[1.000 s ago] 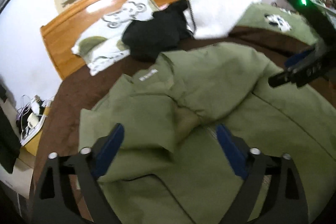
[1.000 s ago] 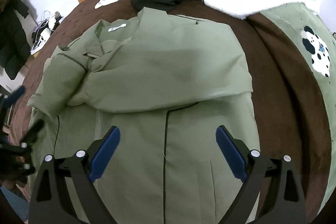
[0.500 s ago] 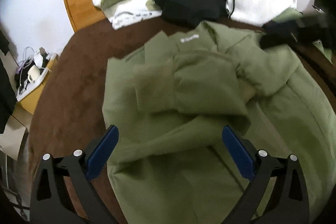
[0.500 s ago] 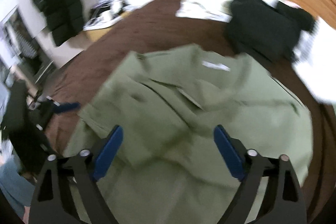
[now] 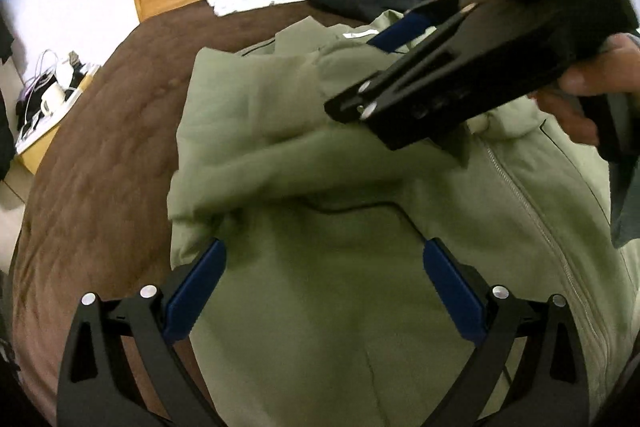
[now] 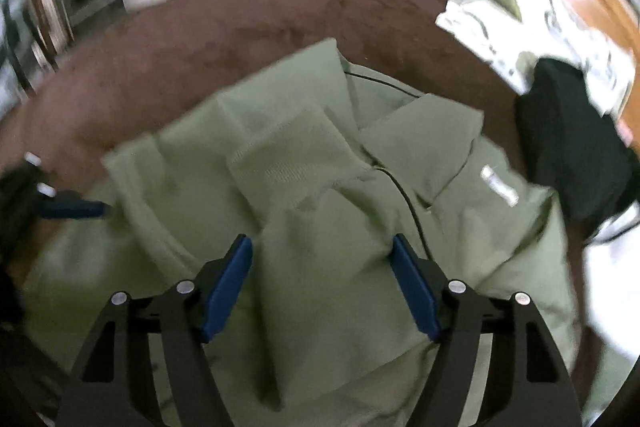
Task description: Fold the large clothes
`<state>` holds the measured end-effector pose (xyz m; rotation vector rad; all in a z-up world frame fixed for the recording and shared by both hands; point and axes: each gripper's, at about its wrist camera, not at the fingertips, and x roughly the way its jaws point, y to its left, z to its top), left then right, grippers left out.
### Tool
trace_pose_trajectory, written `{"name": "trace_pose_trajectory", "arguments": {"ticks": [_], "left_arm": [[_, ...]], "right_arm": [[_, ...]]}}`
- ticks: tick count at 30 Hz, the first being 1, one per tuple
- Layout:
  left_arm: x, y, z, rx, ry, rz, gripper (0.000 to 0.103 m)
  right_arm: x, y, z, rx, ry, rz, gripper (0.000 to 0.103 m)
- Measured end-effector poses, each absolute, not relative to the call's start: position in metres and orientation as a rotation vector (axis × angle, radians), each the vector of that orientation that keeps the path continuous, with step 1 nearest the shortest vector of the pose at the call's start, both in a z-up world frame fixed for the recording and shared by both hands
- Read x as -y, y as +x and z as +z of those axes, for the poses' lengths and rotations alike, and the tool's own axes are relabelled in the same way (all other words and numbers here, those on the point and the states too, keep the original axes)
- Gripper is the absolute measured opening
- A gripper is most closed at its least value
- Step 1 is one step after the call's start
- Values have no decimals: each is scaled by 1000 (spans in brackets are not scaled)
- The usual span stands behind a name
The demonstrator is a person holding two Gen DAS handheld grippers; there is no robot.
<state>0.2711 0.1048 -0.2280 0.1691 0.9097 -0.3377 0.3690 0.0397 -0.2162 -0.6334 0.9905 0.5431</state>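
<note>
Green jacket (image 5: 328,267) lies on the brown bed (image 5: 100,155); my left gripper (image 5: 324,291) gapes empty, my right gripper (image 6: 322,287), just narrowing, straddles a fold ungripped.

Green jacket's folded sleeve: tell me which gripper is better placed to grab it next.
Right. The right gripper hangs open directly over the folded sleeve of the green jacket; the left gripper is over the flat lower body.

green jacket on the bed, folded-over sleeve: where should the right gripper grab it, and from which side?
Take the ribbed cuff of the sleeve lying across the green jacket. It is a raised, thick end with a free edge, probably easier to pinch than the flat panels. Come from above, one pad each side of the cuff. The right gripper hangs over the sleeve; its jaws have just been closing, with fabric between them, not pinched.
</note>
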Motion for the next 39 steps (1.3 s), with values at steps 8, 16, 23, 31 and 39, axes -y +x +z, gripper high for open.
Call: {"name": "trace_pose_trajectory", "arguments": {"ticks": [8,16,23,31,39], "left_arm": [[-109,269,-233,-911,162,-331,96],[-107,266,-204,-817,164,-310,96],[-94,276,-193,-778,174,-316,96],[-80,281,-208,-807,199,-339,96],[-82,278,-230,-855,166,-320,96]], "right_arm": [[-37,369,-237,-973,-734,411,30],[37,359,-185,-877,-245,298,13],[133,320,-184,-865,170,93,17],[223,279,-255,-1036,565,-123,58],[227,269,-232,-1047,280,-98,87]]}}
